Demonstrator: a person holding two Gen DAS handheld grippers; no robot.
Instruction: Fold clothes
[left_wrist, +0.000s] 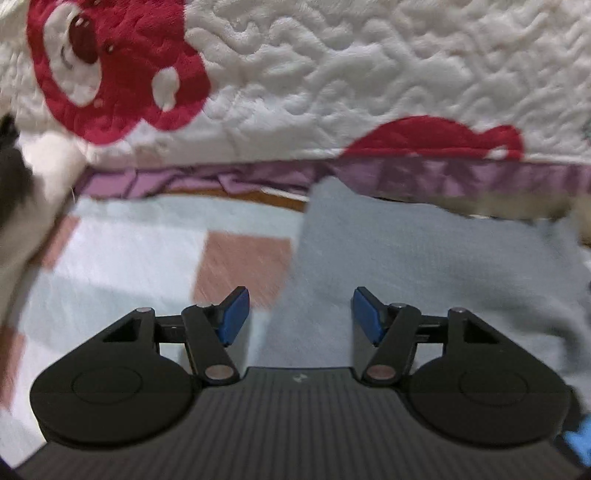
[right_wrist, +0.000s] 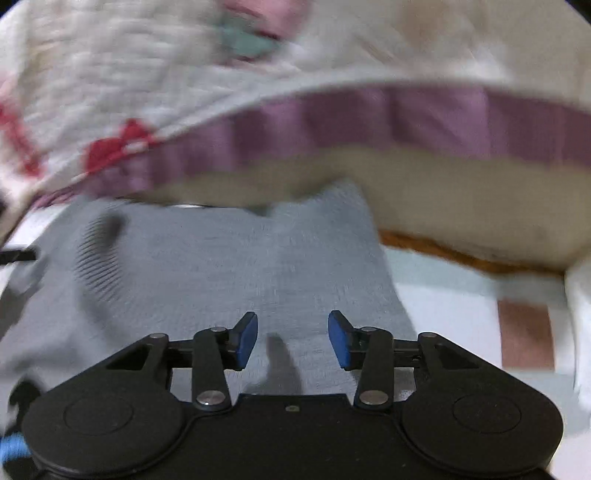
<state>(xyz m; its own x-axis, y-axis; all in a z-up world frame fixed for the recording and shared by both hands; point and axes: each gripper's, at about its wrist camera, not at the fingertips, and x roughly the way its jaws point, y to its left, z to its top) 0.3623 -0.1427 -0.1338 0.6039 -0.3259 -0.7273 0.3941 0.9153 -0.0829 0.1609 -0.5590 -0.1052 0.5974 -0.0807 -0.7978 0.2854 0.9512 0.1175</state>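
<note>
A grey knit garment (left_wrist: 406, 254) lies flat on a checked blanket (left_wrist: 140, 254). In the left wrist view my left gripper (left_wrist: 300, 314) is open and empty, hovering over the garment's left edge. In the right wrist view the same grey garment (right_wrist: 221, 266) fills the middle, with a ribbed part (right_wrist: 96, 251) at the left. My right gripper (right_wrist: 292, 338) is open and empty, just above the garment near its right side. Both views are motion-blurred.
A white quilt with red bear prints (left_wrist: 332, 74) hangs behind, over a purple band (left_wrist: 424, 177). The quilt (right_wrist: 110, 74) and a beige pad (right_wrist: 461, 199) show in the right wrist view. The checked blanket (right_wrist: 480, 317) extends to the right.
</note>
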